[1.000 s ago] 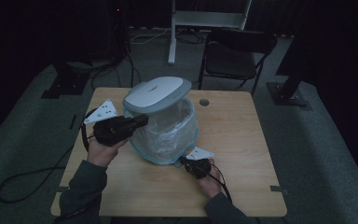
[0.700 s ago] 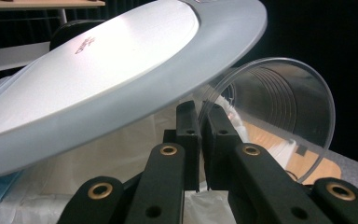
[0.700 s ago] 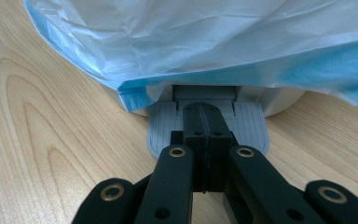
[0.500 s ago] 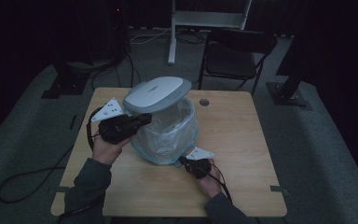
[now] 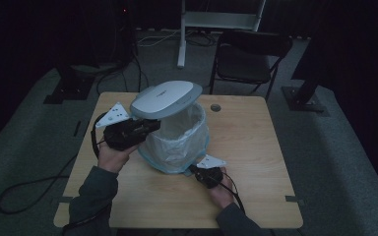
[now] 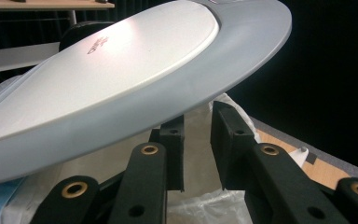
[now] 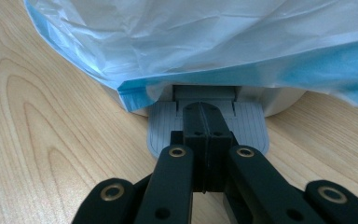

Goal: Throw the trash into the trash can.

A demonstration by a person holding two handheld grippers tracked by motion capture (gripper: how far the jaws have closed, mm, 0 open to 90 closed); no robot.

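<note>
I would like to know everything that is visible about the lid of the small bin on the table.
The lid is a smooth, oval, slightly domed piece that looks like plastic: a pale centre panel with small lettering and a wider grey rim. It stands raised and tilted above the bin, which is lined with a white and blue plastic bag. The left gripper sits just under its rim with the jaws apart, having just been opening, nothing between them. Whether they touch the lid is unclear.

Quick tally: one pedal bin (image 5: 177, 142) mid-frame with one grey lid (image 5: 166, 99), one plastic liner bag (image 5: 174, 147) and one foot pedal (image 7: 207, 126). Two tongs, left (image 5: 150, 126) and right (image 5: 195, 170). One surface (image 5: 256, 162), one chair (image 5: 248, 59) upper right.
</note>
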